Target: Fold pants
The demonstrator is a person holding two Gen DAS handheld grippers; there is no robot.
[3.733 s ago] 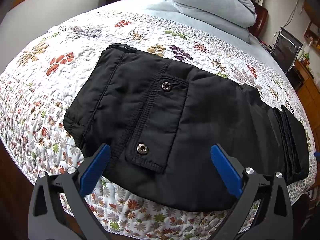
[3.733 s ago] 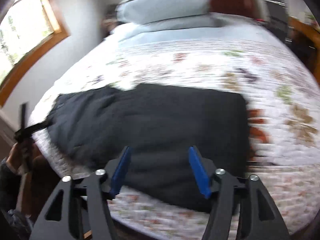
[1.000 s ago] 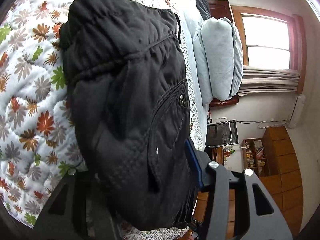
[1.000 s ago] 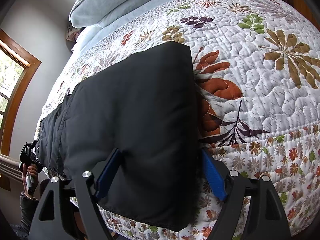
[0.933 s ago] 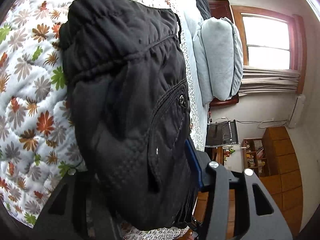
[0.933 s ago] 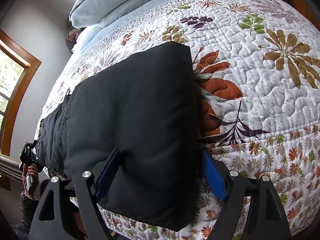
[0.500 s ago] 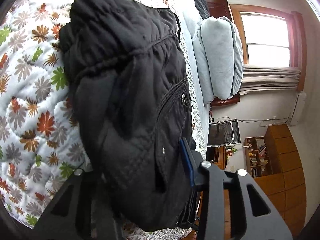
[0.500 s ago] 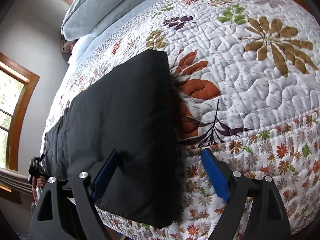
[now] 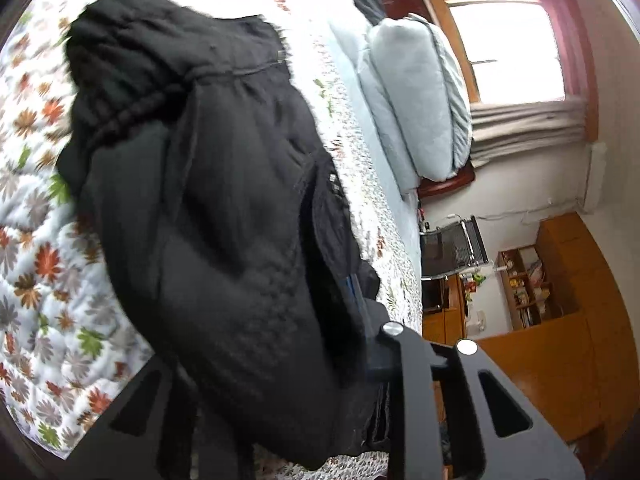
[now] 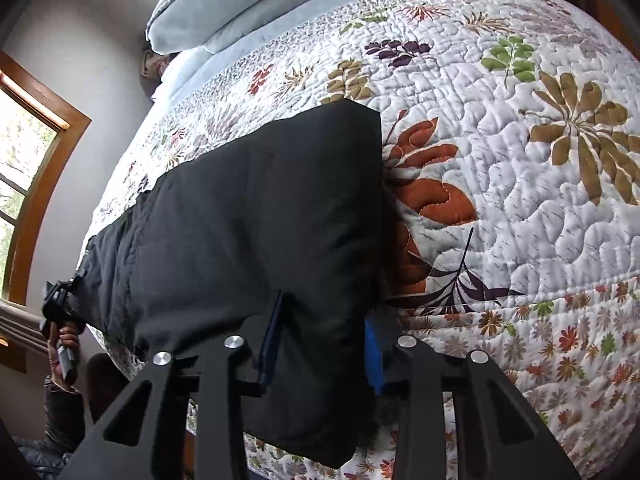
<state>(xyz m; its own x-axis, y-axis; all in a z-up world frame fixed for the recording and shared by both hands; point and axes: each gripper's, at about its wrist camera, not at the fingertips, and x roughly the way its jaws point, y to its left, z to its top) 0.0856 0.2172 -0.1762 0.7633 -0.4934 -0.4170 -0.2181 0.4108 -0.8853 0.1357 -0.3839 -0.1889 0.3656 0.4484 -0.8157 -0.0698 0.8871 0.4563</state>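
Note:
Black padded pants (image 10: 248,216) lie folded lengthwise across the near edge of the bed. My right gripper (image 10: 320,340) is shut on the cuff end of the pants, its blue pads pressed into the thick fabric. My left gripper (image 9: 280,300) is shut on the waist end of the pants (image 9: 208,184); the bunched fabric lifts off the quilt and hides the left finger, while the right blue pad (image 9: 354,286) barely shows. The left gripper also shows in the right wrist view (image 10: 60,312), held by a hand at the far left.
A floral quilt (image 10: 520,160) covers the bed. Light blue pillows (image 9: 416,96) lie at the headboard. A window (image 9: 512,48), a folding chair (image 9: 460,244) and wooden cabinets (image 9: 560,300) stand beyond the bed. Another window (image 10: 24,160) is on the left wall.
Both grippers have closed on the pants. The left gripper has lifted and bunched the waist end; the right jaws narrowed onto the cuff end.

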